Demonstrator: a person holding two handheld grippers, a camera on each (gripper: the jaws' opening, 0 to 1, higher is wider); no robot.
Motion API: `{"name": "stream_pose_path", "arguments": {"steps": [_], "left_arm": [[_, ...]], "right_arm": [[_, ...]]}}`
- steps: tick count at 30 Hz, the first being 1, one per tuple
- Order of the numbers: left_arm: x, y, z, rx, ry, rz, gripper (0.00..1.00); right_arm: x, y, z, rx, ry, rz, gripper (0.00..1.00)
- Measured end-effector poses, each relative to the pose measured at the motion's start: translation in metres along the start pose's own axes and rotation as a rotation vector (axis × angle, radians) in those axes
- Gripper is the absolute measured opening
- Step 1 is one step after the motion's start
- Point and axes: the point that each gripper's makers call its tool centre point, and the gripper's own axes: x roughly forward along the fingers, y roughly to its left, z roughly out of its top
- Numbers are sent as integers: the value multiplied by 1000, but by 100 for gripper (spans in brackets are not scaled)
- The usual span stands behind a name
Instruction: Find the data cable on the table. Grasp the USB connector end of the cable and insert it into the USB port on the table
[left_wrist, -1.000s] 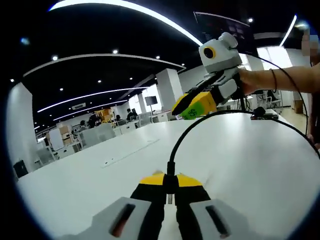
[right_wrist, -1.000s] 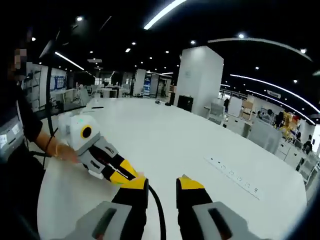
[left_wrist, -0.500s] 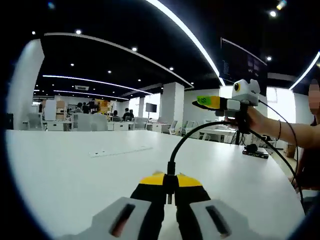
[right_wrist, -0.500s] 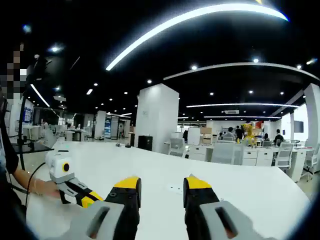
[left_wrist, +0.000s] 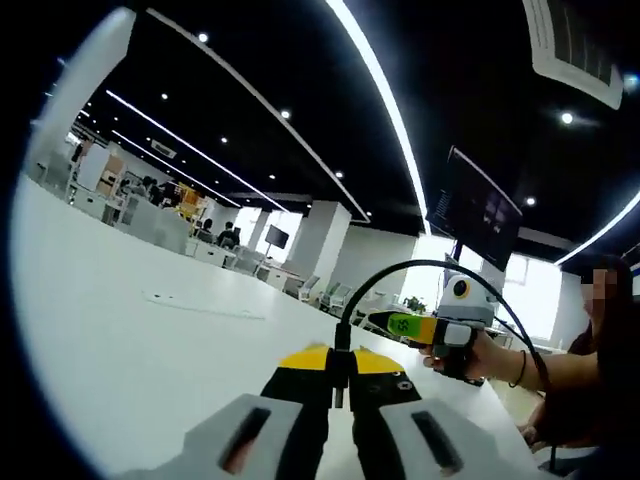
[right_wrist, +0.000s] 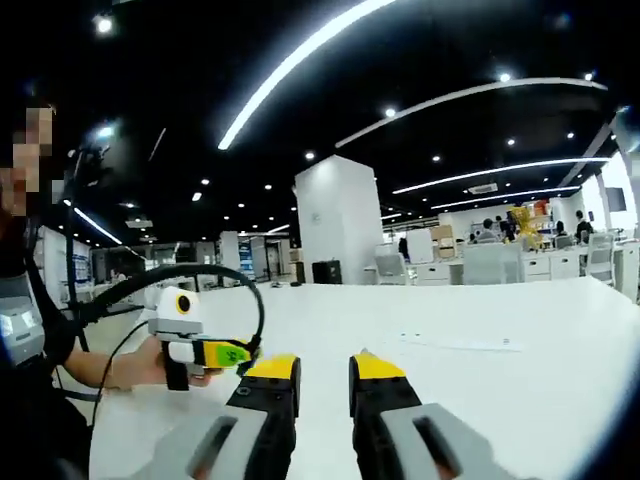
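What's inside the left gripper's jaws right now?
The black cable, clamped between the yellow tips of the left gripper. From there it arches up and right over the white table. The jaws cover how far in it reaches and which way its end faces.

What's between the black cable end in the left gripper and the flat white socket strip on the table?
Nothing visible. Bare white table lies between the left gripper, shut on the black cable, and the flat white socket strip. The open right gripper is off to the other side.
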Motion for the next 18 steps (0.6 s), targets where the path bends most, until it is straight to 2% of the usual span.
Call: {"name": "stream_pose_path", "arguments": {"steps": [3, 9, 16, 18], "left_arm": [[1, -3, -1, -14, -1, -14, 7], [4, -9, 0, -17, -5, -50, 7], [7, -19, -5, 11, 15, -84, 7], [6, -20, -4, 11, 10, -89, 7]], "right_arm": [[13, 22, -1, 93, -22, 75, 21], [29, 36, 6, 222, -79, 132, 19], [37, 45, 4, 236, -68, 144, 15], [37, 42, 5, 238, -73, 130, 10]]}}
